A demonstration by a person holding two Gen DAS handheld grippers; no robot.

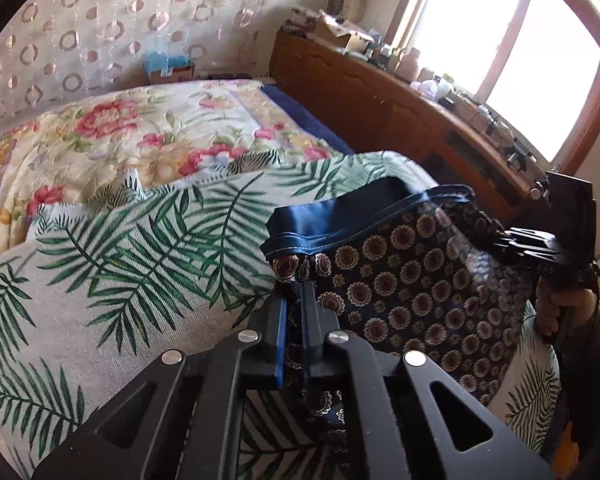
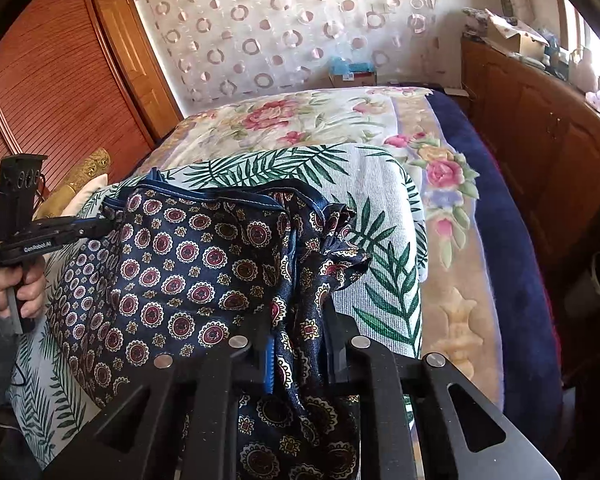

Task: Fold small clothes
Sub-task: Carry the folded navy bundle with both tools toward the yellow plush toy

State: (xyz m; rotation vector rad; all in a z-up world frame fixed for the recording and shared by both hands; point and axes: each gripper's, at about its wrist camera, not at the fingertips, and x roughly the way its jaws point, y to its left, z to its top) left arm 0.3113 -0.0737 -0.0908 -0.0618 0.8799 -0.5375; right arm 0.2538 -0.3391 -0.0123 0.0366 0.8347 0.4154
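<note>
The left tongs (image 1: 294,300) are pinching one end of the patterned garment (image 1: 412,280), jaws pressed nearly together on the cloth. The right tongs (image 2: 300,332) are gripping the opposite end, with a thicker bunch of fabric between the jaws. The garment is lying on the palm-leaf cover (image 1: 140,256) of the bed (image 1: 148,132), its blue waistband (image 1: 340,220) on the far side, and its long axis is running from one tongs to the other. Each hand is equally near its own end. The wooden cabinet (image 1: 380,100) is standing well apart; nothing is blocking the fold, I think.
</note>
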